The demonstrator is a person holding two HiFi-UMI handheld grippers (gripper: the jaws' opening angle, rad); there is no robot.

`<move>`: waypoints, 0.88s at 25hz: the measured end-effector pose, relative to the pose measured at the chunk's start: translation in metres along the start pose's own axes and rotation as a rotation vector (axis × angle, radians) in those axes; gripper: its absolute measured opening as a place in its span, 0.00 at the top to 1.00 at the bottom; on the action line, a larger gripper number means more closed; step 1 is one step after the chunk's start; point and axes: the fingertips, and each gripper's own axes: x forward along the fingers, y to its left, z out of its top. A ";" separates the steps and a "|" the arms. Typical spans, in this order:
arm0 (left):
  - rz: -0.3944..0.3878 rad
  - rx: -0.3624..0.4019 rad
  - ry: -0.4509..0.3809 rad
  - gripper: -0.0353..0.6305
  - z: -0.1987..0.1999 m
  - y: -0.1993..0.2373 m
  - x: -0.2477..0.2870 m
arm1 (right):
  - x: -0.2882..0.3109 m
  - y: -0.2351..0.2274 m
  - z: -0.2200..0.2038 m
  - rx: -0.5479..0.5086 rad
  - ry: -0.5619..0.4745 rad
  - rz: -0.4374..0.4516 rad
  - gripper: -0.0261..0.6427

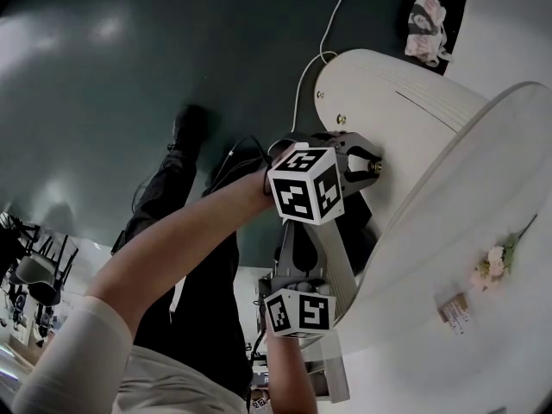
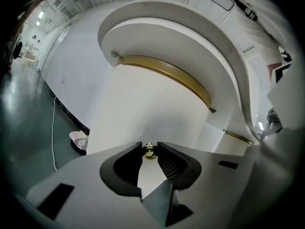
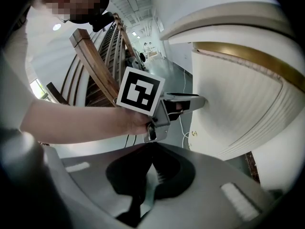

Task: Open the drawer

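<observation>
The drawer is a curved white front (image 1: pixel 392 102) under a rounded white tabletop (image 1: pixel 483 188), with a small brass knob (image 2: pixel 149 150). My left gripper (image 1: pixel 373 167) reaches level to that front and is shut on the knob, with a dark pad on each side of it. From the right gripper view, the left gripper (image 3: pixel 196 100) and its marker cube (image 3: pixel 139 90) stand against the ribbed white front (image 3: pixel 238 113). My right gripper (image 3: pixel 151 145) hangs lower and nearer to the person, below the left one. It points down with its tips together and nothing between them.
A white cable (image 1: pixel 312 63) and a crumpled cloth item (image 1: pixel 426 22) lie on the dark floor beyond the cabinet. A small flower (image 1: pixel 495 262) rests on the tabletop. A wooden chair back (image 3: pixel 97 70) stands behind the left arm. The person's leg and shoe (image 1: pixel 187 128) are at the left.
</observation>
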 end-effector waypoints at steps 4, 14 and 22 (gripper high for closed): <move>0.003 0.007 0.008 0.79 -0.002 -0.002 0.001 | -0.004 0.000 -0.002 0.001 -0.008 -0.005 0.94; 0.007 0.006 0.028 0.79 -0.017 -0.003 -0.035 | -0.009 0.010 -0.012 -0.006 -0.016 -0.007 0.94; 0.025 -0.009 0.027 0.79 -0.033 -0.001 -0.080 | -0.007 0.033 -0.017 -0.030 -0.015 -0.017 0.94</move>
